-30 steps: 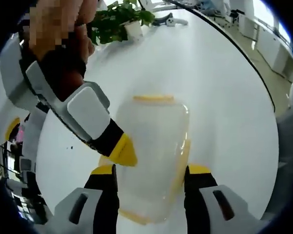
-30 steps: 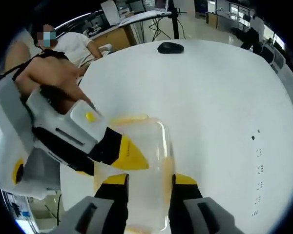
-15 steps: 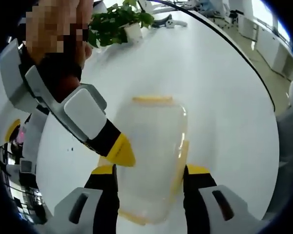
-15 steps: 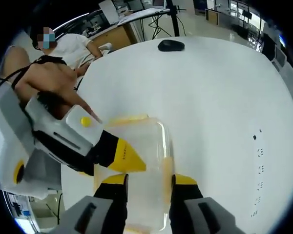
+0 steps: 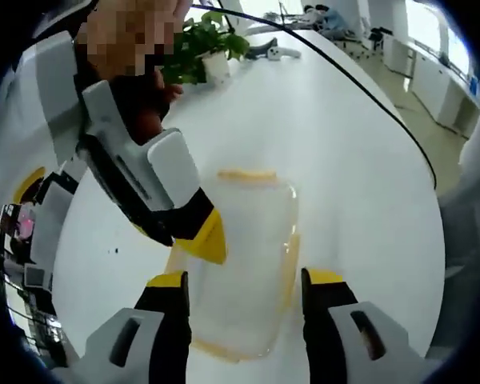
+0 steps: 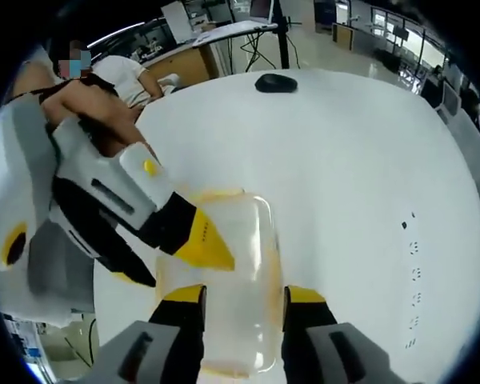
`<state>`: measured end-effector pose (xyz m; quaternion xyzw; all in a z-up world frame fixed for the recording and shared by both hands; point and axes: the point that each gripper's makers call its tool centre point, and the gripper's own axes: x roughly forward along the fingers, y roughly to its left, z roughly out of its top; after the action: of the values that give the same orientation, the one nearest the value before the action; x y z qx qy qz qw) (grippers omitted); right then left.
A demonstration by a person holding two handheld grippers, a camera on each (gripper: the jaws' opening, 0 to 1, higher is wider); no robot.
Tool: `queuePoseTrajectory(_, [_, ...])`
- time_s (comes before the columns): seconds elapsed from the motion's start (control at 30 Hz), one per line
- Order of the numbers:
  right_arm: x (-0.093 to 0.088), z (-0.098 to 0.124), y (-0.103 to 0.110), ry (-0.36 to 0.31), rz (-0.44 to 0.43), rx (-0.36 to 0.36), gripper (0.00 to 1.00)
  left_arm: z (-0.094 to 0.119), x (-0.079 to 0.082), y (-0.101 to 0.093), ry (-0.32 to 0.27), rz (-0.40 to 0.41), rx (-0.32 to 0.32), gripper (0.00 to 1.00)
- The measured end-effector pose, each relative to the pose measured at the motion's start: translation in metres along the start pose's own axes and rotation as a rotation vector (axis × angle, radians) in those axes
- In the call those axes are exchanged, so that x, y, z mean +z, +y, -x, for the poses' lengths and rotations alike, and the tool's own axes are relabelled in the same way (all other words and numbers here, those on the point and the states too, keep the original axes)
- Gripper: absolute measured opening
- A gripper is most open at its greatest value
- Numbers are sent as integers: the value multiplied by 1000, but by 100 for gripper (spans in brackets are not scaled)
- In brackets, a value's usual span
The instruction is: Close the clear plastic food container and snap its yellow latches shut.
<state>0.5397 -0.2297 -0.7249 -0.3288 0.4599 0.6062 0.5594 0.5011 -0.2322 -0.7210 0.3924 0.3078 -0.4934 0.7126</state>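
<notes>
In the left gripper view, our left gripper has its two yellow-tipped jaws spread wide, one on each side of the clear plastic food container. The container lies on the white table with its lid down and yellow latches along its edges. Our right gripper reaches in from the left side of this view, its yellow tip resting on the container's lid; we cannot tell how its jaws stand here. Beyond, a potted plant stands at the table's far edge.

In the right gripper view, our right gripper is also spread, straddling the container. The left gripper enters from the left, its tip over the lid. A dark computer mouse lies well apart, far across the table. A seated person is behind.
</notes>
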Motion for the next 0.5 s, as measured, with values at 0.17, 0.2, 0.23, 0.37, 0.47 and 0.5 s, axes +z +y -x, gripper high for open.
queuePoseTrajectory(0.17, [-5, 4, 4, 8, 11, -9, 40, 2, -9, 3, 9, 27, -23, 58])
queuePoseTrajectory(0.2, [-5, 5, 6, 4, 9, -9, 41, 2, -11, 3, 11, 24, -27, 59])
queuePoseTrajectory(0.23, [-5, 5, 7, 4, 9, -10, 41, 1, -13, 2, 19, 20, -34, 60])
queuePoseTrajectory(0.37, [-7, 6, 9, 8, 12, -21, 43, 1, -18, 2, 27, 24, -56, 62])
queuePoseTrajectory(0.47, [-9, 8, 11, 13, 19, -31, 46, 1, -21, 4, 36, 7, -57, 62])
queuePoseTrajectory(0.5, [-10, 9, 11, 14, 19, -31, 46, 1, -23, 5, 39, 8, -59, 63])
